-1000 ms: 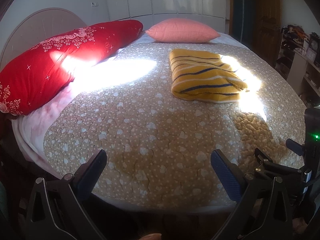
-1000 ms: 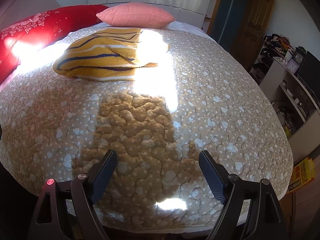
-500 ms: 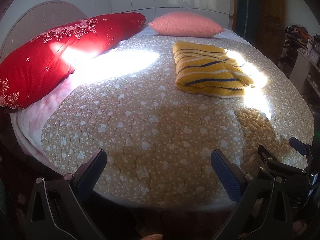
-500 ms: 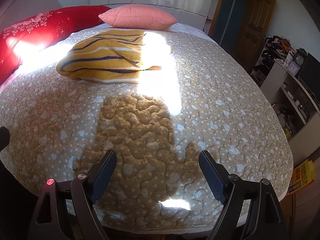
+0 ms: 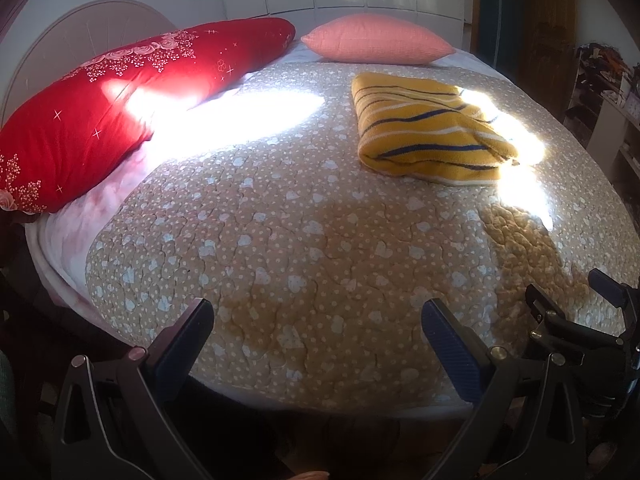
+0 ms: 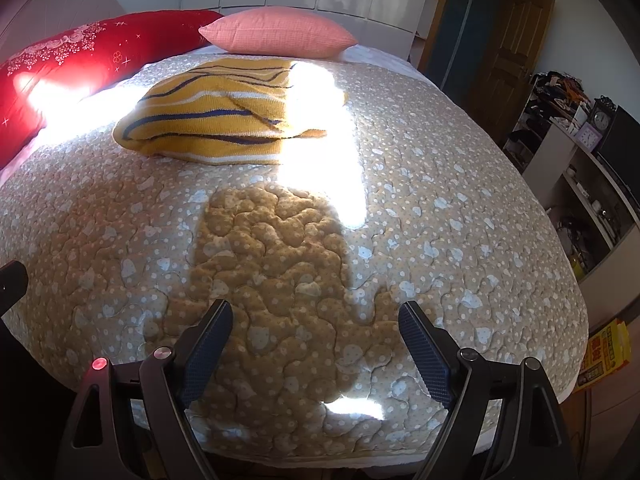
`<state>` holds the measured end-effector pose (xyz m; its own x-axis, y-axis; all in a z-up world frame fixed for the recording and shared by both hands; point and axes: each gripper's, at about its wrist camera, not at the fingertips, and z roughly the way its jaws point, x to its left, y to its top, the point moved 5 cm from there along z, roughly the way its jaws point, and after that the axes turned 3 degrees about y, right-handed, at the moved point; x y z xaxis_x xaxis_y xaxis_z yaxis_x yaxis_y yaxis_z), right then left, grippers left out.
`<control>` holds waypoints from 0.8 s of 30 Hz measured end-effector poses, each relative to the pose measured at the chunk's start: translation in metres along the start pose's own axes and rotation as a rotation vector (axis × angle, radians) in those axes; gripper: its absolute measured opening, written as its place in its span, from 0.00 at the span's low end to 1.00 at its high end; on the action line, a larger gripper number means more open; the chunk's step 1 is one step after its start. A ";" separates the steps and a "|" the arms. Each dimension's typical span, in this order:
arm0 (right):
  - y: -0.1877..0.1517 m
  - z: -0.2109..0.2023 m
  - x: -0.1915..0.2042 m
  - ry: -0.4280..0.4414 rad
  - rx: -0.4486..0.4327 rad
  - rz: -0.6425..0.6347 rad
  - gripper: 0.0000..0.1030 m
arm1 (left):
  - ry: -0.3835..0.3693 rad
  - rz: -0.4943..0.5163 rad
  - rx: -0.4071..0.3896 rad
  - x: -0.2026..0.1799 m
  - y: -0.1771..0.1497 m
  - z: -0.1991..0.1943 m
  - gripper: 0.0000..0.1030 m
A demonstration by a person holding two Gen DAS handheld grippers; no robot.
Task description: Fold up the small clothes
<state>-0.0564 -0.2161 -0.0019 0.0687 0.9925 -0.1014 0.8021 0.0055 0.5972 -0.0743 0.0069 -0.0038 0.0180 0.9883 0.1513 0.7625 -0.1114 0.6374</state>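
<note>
Tongs left (image 5: 318,326) and right (image 6: 316,328) gape wide, empty, over the quilt (image 6: 440,184), well short of the folded yellow striped sweater (image 6: 212,120).

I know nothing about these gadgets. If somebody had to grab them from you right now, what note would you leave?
Left gripper: open, empty, hovering over the near edge of the bed.
Right gripper: open, empty, also at the near edge, beside the left one.
Sweater: yellow striped, lying folded on the quilt toward the far end, in front of the pink pillow. Neither gripper touches it.
Done: the sweater looks folded into a compact bundle.
Left: no other clothes are in view; perhaps tidy the loose edge on its sunlit side.
</note>
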 end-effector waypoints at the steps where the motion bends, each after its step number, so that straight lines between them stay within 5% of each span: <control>1: 0.000 0.000 0.000 0.000 0.000 0.000 0.86 | 0.000 0.001 0.001 0.000 0.000 0.000 1.00; 24: -0.001 -0.005 0.011 -0.001 -0.019 -0.040 0.86 | -0.022 -0.006 0.042 -0.001 -0.006 0.009 1.00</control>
<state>-0.0589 -0.2041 0.0000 0.0375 0.9913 -0.1265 0.7928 0.0475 0.6076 -0.0728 0.0075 -0.0145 0.0272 0.9910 0.1311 0.7891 -0.1018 0.6057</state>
